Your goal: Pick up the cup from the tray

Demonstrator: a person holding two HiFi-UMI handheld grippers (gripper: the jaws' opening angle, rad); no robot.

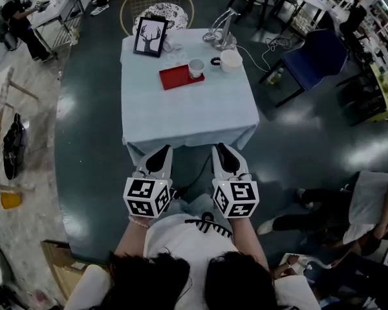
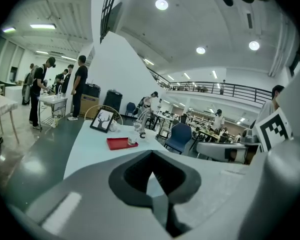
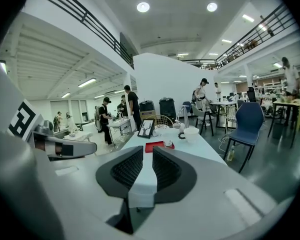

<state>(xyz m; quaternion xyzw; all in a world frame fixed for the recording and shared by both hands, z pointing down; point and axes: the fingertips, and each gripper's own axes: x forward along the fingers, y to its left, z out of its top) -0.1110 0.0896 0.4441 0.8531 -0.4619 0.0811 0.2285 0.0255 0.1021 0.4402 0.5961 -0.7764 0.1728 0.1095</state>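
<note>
A white cup (image 1: 196, 68) stands on the right end of a red tray (image 1: 178, 77), far back on a table under a pale blue cloth (image 1: 181, 118). The left gripper view shows the cup (image 2: 132, 140) and tray (image 2: 119, 143) small and distant; the right gripper view shows the same cup (image 3: 167, 143) and tray (image 3: 154, 147). My left gripper (image 1: 160, 157) and right gripper (image 1: 225, 155) hover side by side before the table's near edge, well short of the tray. The left gripper (image 2: 151, 154) has its tips touching, empty. A narrow slit parts the jaws of the right gripper (image 3: 144, 149), also empty.
Behind the tray are a framed deer picture (image 1: 150, 36), a white bowl (image 1: 231, 60) and a desk lamp (image 1: 223, 34). A wire chair (image 1: 156, 2) stands beyond the table, a blue chair (image 1: 317, 57) to its right. People stand at the far left and sit at the lower right.
</note>
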